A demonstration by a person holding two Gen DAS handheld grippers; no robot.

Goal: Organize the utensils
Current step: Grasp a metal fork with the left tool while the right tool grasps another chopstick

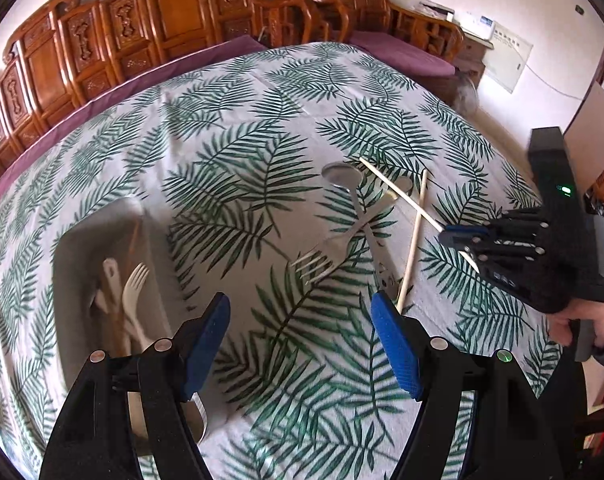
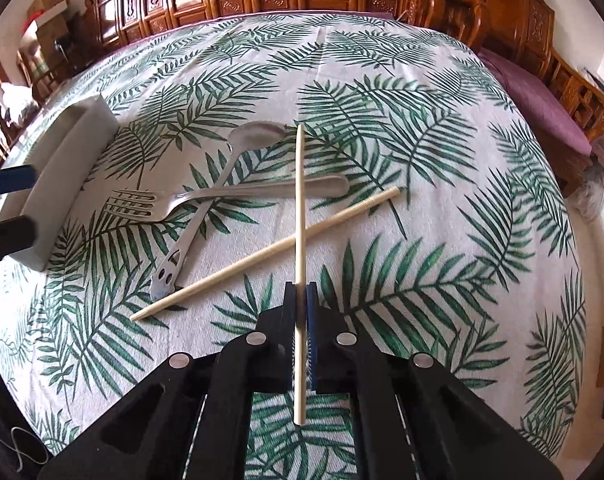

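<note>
My right gripper (image 2: 300, 287) is shut on a wooden chopstick (image 2: 300, 200), gripped near one end; its long part reaches out over the pile. Under it lie a second chopstick (image 2: 262, 254), a metal fork (image 2: 150, 204) and a metal spoon (image 2: 258, 134), all crossing on the leaf-print cloth. In the left wrist view my left gripper (image 1: 300, 300) hangs open over bare cloth, just short of the fork (image 1: 325, 254) and the spoon (image 1: 341, 176). The right gripper (image 1: 459, 240) holds the chopstick (image 1: 401, 196) at the right there.
A pale tray (image 1: 66, 280) sits left of the pile, holding a white plastic fork (image 1: 136, 280), a white spoon and wooden sticks; the same tray (image 2: 70, 160) shows at the left in the right wrist view. Carved wooden furniture and purple cushions line the table's far side.
</note>
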